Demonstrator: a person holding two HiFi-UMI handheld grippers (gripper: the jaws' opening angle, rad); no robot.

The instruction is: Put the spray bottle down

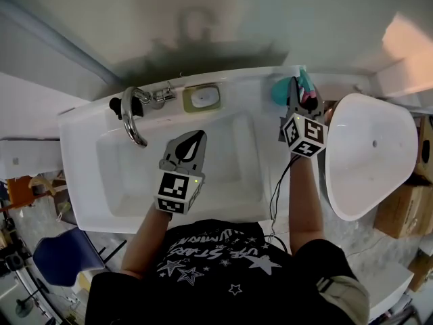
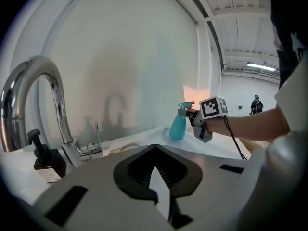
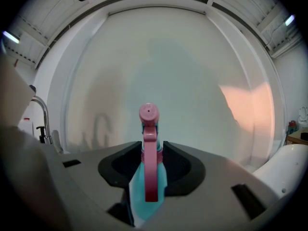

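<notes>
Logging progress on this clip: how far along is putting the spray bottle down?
Done: the spray bottle is upright at the sink ledge. In hand: the right gripper clamps its neck in its jaws. Left: seat the base, which may already touch, then open the jaws. The left gripper is shut, empty, over the basin.

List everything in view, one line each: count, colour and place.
sink: 1, white, centre
faucet: 1, chrome, sink's back left
pump bottle: 1, dark, left of the faucet
soap dish: 1, olive rim, back ledge, middle
spray bottle: 1, teal with pink head, sink's back right corner
oval fixture: 1, white, right of the sink
cardboard boxes: several, brown, far right
chair: 1, blue, lower left
bystander: 1, dark clothes, far background
left gripper: 1, grey, over the basin, shut, empty
right gripper: 1, grey, shut on the spray bottle
</notes>
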